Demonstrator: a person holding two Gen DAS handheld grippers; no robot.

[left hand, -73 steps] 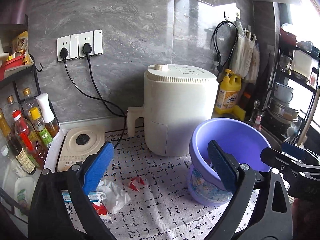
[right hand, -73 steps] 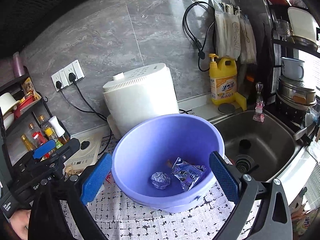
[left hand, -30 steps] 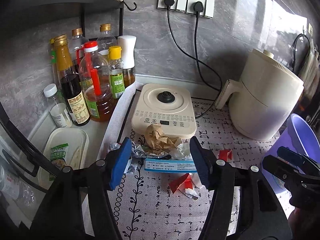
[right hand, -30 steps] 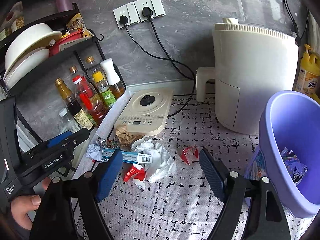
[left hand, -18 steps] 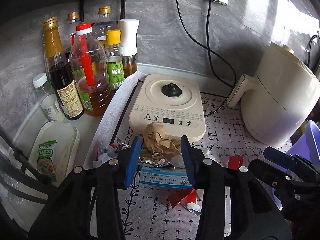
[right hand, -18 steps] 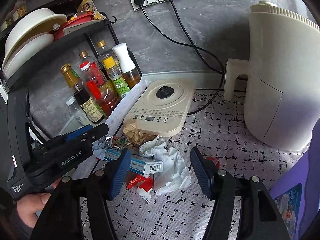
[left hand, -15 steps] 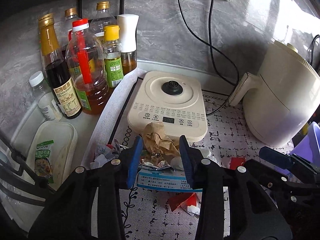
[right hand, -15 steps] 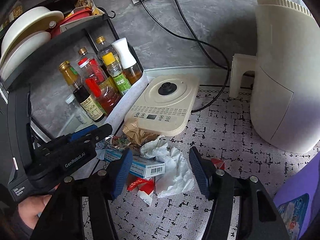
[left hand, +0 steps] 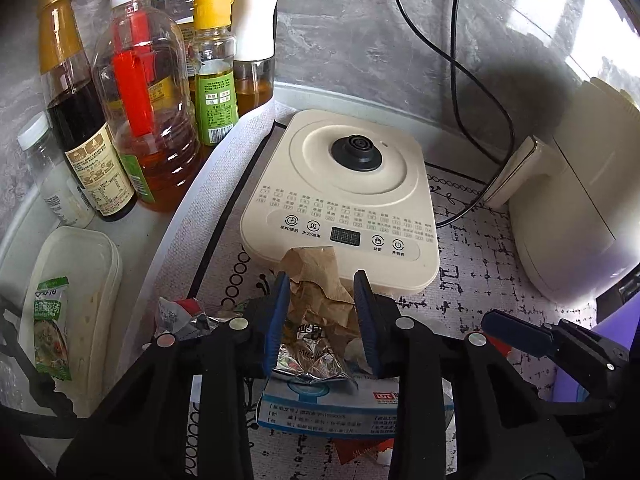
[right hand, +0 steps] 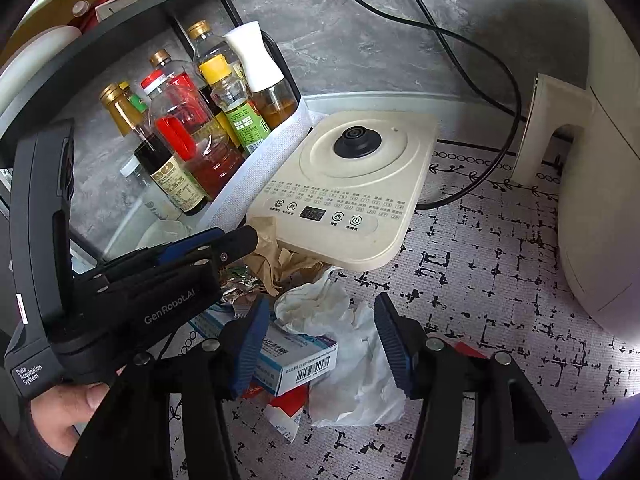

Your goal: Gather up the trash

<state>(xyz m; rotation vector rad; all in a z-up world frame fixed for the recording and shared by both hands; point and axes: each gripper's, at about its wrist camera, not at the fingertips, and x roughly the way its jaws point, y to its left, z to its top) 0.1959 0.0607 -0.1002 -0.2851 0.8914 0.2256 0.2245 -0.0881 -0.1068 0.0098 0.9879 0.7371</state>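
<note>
A: Why is the left gripper (left hand: 320,312) set so low against the cooker base (left hand: 340,196)?

B: The crumpled brown paper (left hand: 316,284) lies between its fingers, leaning on the base's front edge, so the approach has to be flat and from the front. The blue pads sit close on either side of it, with a foil wrapper (left hand: 308,360) just behind, nearer the wrist. I'd say they are narrowed round the paper; whether they really pinch it I cannot tell from here.

A: And the right gripper (right hand: 320,332)?

B: Spread wide, holding nothing. The white tissue (right hand: 344,344) lies between its fingers, and the blue-and-white box (right hand: 296,356) sits against the left finger.

A: Where does it all go?

B: Probably the purple bucket (right hand: 608,440), out past the right finger; only its edge shows.
</note>
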